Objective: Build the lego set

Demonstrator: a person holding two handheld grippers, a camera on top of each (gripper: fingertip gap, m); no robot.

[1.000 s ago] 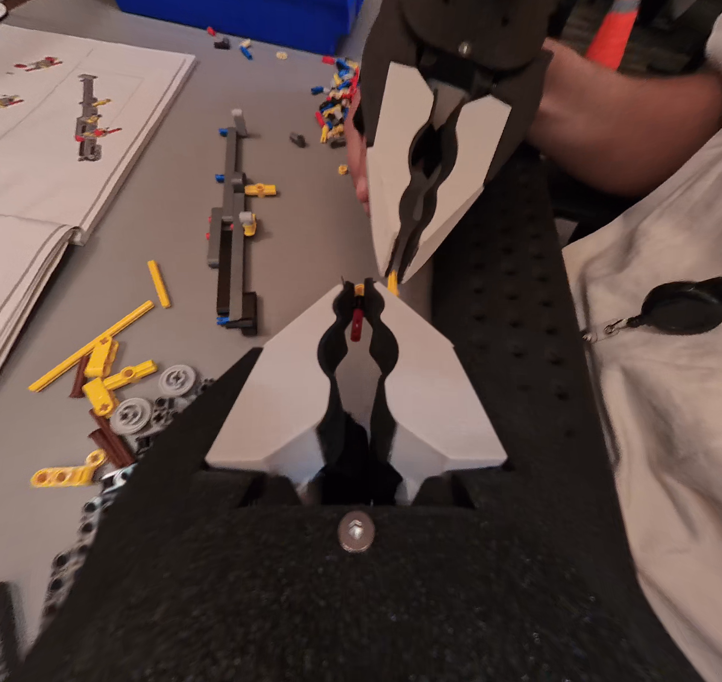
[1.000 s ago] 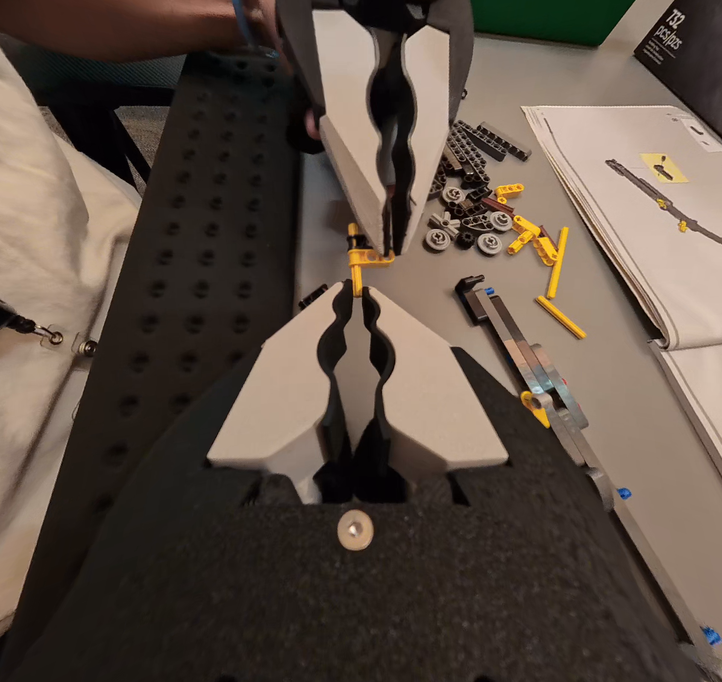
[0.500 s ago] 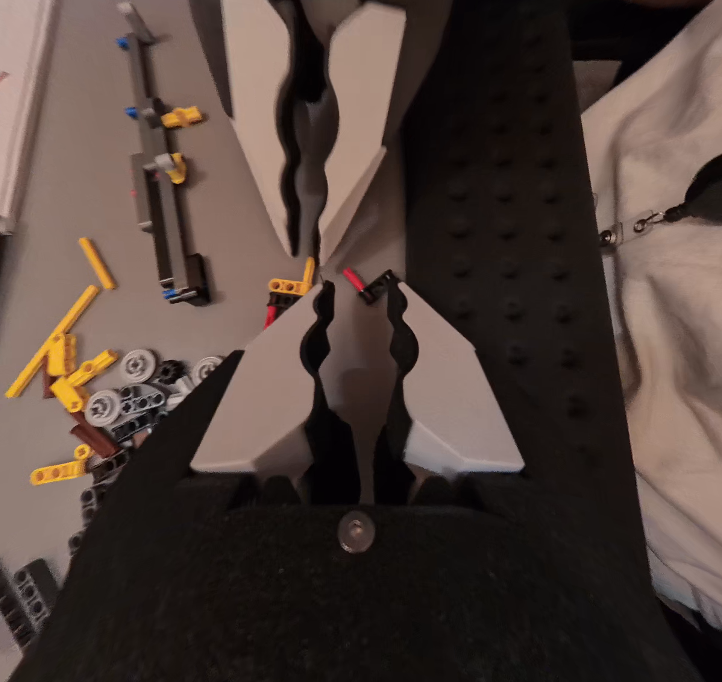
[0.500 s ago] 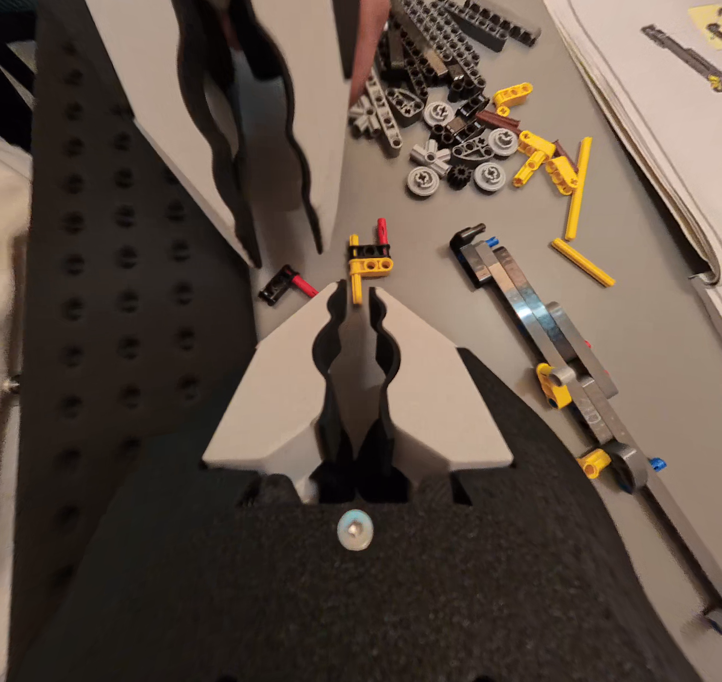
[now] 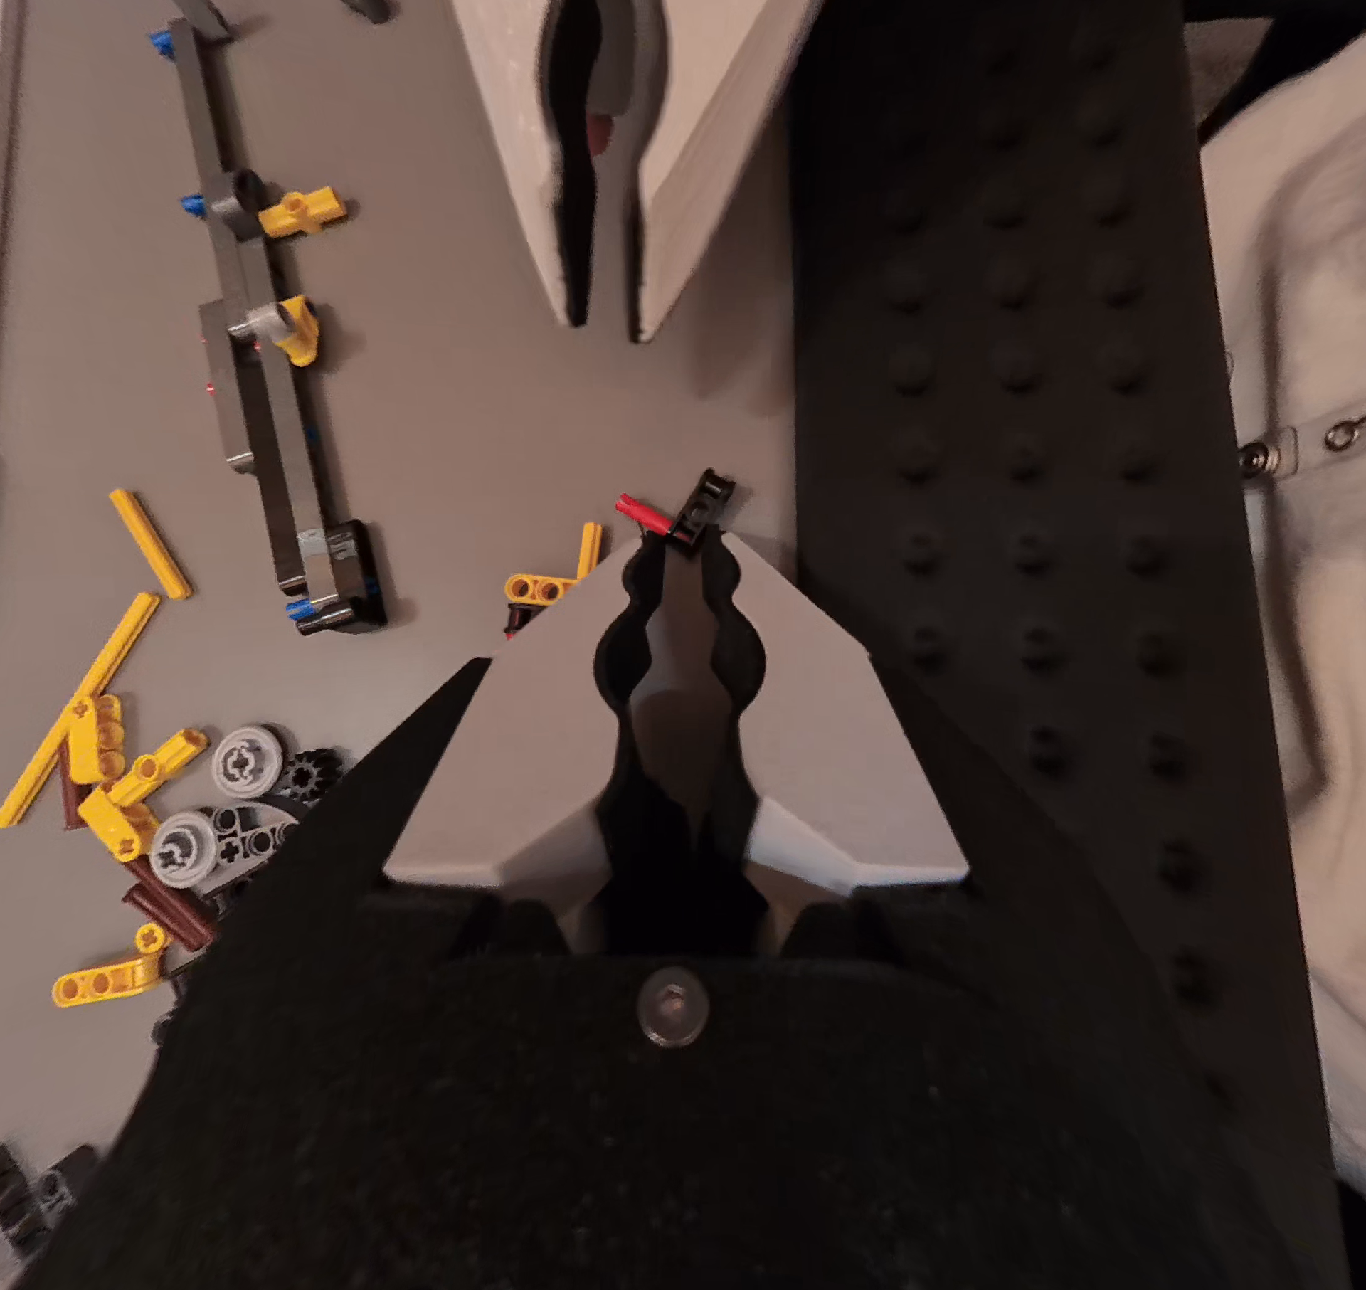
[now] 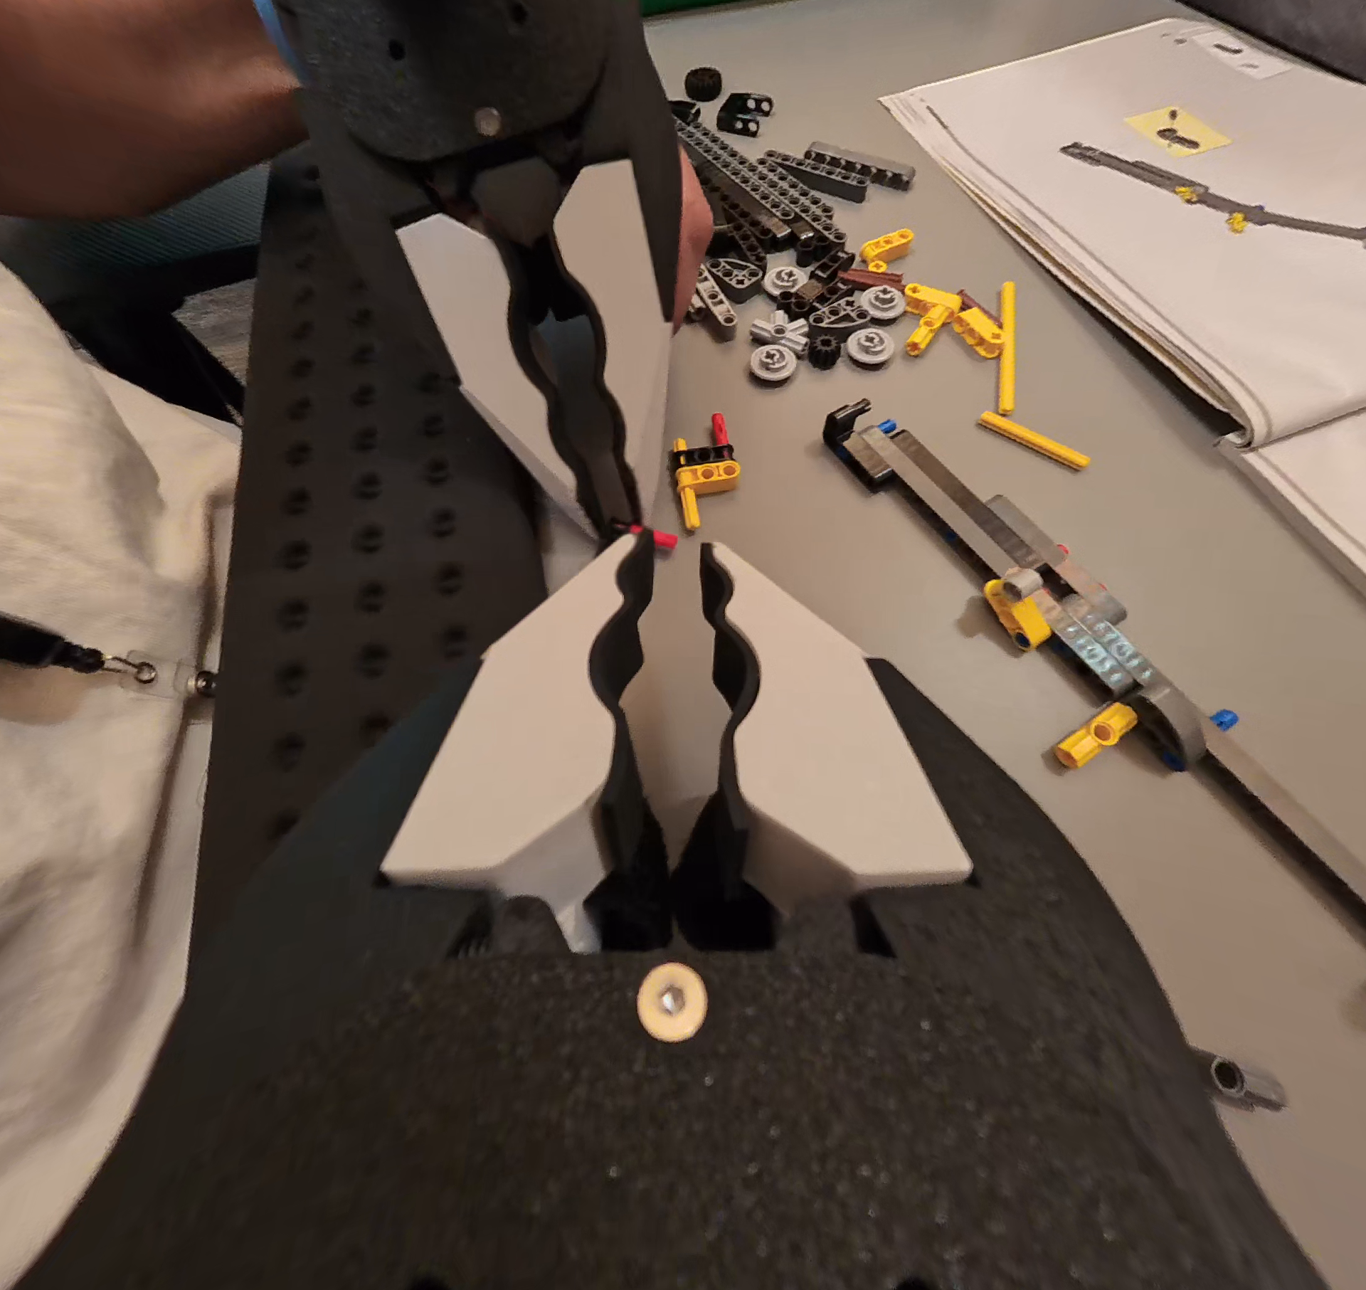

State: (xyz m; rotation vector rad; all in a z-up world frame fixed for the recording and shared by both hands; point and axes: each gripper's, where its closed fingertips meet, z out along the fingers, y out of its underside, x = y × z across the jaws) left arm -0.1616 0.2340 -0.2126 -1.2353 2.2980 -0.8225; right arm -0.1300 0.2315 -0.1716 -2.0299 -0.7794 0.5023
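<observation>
The left gripper (image 5: pixel 678 543) is pinched almost closed on a small black connector with a red pin (image 5: pixel 687 511), which juts from its fingertips. The right gripper (image 6: pixel 676 552), its fingers a small gap apart, holds nothing; the red pin sits just off its left fingertip (image 6: pixel 641 552). A yellow-and-black piece with a yellow axle (image 6: pixel 702 471) lies on the grey table (image 6: pixel 850 537) just beyond the right gripper. The long grey beam assembly (image 6: pixel 1020 567) lies to its right.

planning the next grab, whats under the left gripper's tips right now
Between the left gripper tips sits a black connector with red pin. Its left finger partly covers the yellow-and-black piece; that piece's lower part is hidden.
</observation>
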